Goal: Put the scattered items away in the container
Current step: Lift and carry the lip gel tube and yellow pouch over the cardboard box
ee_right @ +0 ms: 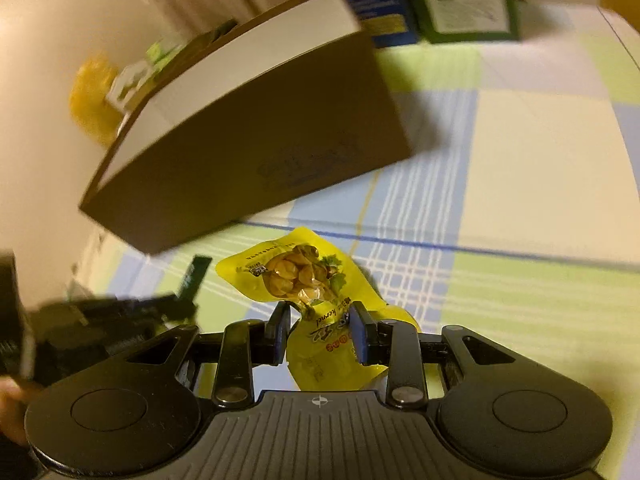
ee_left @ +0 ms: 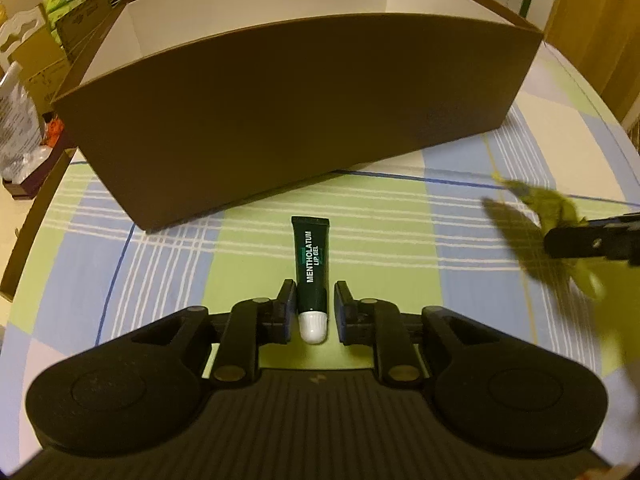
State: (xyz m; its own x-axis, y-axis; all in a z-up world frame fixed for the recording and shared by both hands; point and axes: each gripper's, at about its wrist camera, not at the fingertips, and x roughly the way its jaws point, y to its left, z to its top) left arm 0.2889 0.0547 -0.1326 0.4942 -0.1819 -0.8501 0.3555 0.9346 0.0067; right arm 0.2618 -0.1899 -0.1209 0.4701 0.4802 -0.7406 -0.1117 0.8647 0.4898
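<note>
A dark green Mentholatum lip gel tube is flanked near its white cap by the nearly closed left gripper, at six o'clock from the brown cardboard box. A yellow snack packet is pinched by the closed right gripper above the checked tablecloth.

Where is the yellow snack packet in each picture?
Left wrist view: the yellow snack packet is a blur at the right edge, in the right gripper.
Right wrist view: bottom centre, pinched between that gripper's fingers.
Shared landmark: the brown box, standing behind the packet in both views.
</note>
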